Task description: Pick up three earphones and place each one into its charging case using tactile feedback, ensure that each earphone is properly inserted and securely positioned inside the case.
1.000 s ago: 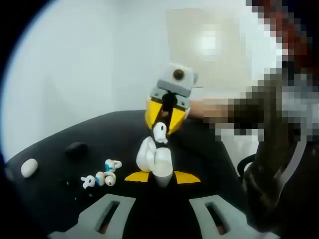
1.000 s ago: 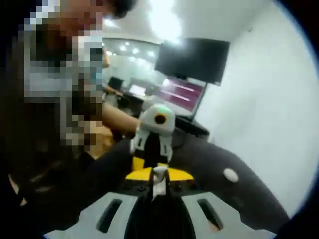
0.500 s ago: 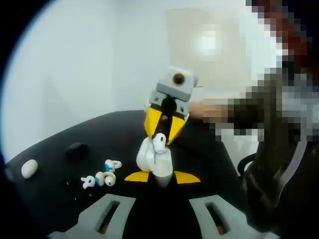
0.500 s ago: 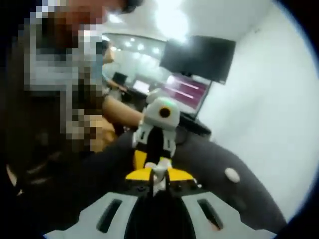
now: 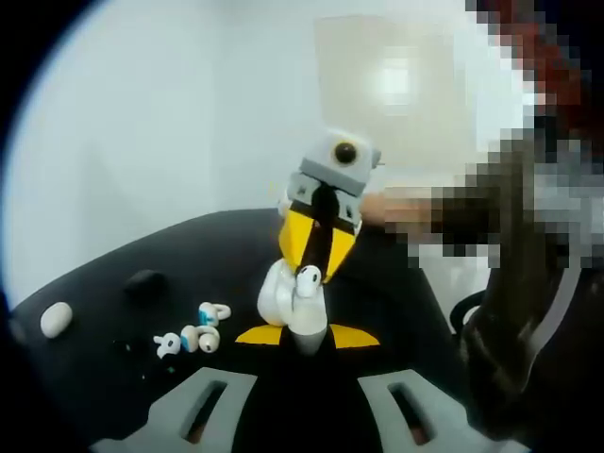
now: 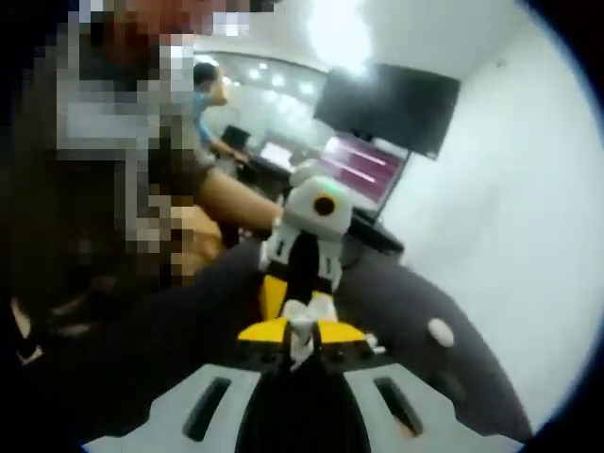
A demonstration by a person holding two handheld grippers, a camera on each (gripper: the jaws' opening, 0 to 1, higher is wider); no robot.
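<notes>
Above the black table (image 5: 113, 260), my left gripper (image 5: 307, 337) clamps the open charging case (image 5: 283, 297) while my right gripper (image 5: 311, 269) pinches an earphone (image 5: 308, 279) — insertion step; next, a straight press until seated.

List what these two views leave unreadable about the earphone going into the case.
- Left gripper view: whether the earphone is fully seated in the charging case; the right gripper covers the opening, and it is blurred.
- Right gripper view: the same seat, hidden by the right gripper and too small.
- Left gripper view: the loose earphones on the table are too small to count.
</notes>
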